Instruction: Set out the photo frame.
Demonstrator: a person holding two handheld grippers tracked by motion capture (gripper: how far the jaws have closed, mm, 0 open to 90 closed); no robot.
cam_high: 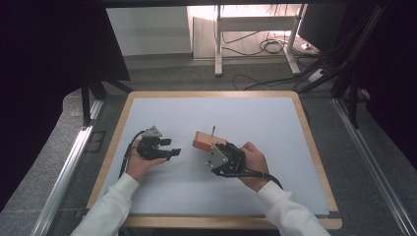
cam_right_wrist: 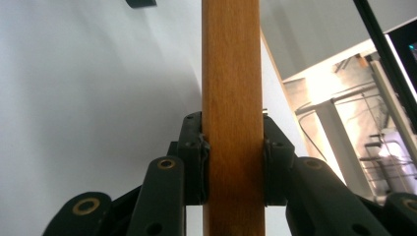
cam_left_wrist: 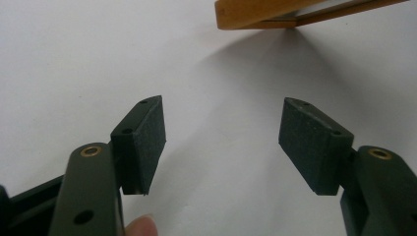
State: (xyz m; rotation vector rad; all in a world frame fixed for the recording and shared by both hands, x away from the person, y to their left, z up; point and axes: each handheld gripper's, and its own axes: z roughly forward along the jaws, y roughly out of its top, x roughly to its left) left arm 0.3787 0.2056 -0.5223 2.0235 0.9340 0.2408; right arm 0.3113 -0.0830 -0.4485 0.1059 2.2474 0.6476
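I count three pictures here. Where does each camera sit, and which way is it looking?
High view: fixed above the person's side, looking forward and down on the table; both sleeved forearms, hands, left tongs and right tongs show.
Left gripper view: rides on the left tongs, looking along their open jaws at the white tabletop; a fingertip peeks in.
Right gripper view: rides on the right tongs, jaws clamped on the wooden block.
Shared: the wooden block appears in the high view and the right gripper view.

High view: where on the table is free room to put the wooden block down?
The far half of the white mat is bare. The strip near the person's sleeves is free too. Crowded: the middle, between the left gripper and the wooden block.
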